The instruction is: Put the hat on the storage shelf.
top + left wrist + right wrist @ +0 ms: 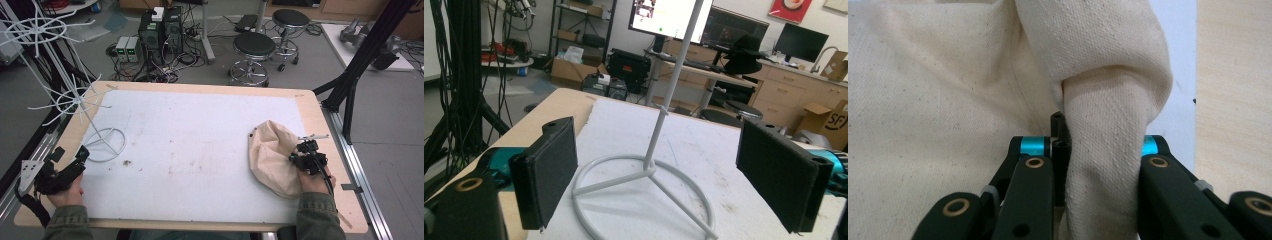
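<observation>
A cream cloth hat (272, 155) lies crumpled on the right side of the white mat (200, 135). My right gripper (301, 156) sits at the hat's right edge and is shut on a fold of it. In the right gripper view the pinched fold (1103, 165) rises between the two black jaws, and the rest of the cloth (938, 100) spreads behind. A white wire stand (102, 145) with a ring base and spoked arms is at the mat's left. My left gripper (80, 156) rests just left of that base, open, with the ring base (644, 175) seen between its pads (549, 170).
The stand's spoked arms (75, 100) reach out above the table's left end. A black frame leg (350, 85) stands off the far right corner. Two stools (255, 47) and computer towers (160, 30) with cables are on the floor beyond the far edge.
</observation>
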Available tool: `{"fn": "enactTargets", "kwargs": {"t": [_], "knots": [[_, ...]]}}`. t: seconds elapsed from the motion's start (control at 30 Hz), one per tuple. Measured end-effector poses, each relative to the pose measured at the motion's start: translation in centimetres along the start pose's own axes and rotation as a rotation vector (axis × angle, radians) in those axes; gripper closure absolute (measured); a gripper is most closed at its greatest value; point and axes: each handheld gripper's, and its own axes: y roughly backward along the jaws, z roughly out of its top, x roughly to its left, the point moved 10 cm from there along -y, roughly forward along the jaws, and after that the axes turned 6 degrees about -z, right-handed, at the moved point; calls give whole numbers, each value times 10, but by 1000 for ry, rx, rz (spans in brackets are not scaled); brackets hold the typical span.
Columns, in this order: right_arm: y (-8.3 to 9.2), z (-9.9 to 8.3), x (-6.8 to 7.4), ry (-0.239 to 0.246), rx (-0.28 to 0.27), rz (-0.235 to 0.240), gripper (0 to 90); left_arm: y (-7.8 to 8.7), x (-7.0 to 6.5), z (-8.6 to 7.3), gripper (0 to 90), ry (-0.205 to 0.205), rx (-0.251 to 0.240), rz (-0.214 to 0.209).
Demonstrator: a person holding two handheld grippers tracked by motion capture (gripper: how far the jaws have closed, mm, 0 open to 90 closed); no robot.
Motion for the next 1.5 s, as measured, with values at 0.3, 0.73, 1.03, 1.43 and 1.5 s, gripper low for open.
{"fn": "enactTargets", "kwargs": {"t": [0.3, 0.73, 1.03, 1.43, 1.5], "knots": [[11, 8, 7, -27, -80, 23, 785, 1, 0, 0, 169, -3, -2, 2], [39, 38, 22, -102, -270, 93, 783, 1, -1, 2, 172, -11, -14, 6], [55, 54, 33, -136, -374, 133, 781, 1, 0, 3, 174, -9, -18, 7], [80, 69, 42, -165, -566, 162, 779, 1, 0, 3, 176, -7, -19, 10], [88, 73, 46, -139, -623, 163, 778, 1, 0, 3, 176, -6, -19, 10]]}}
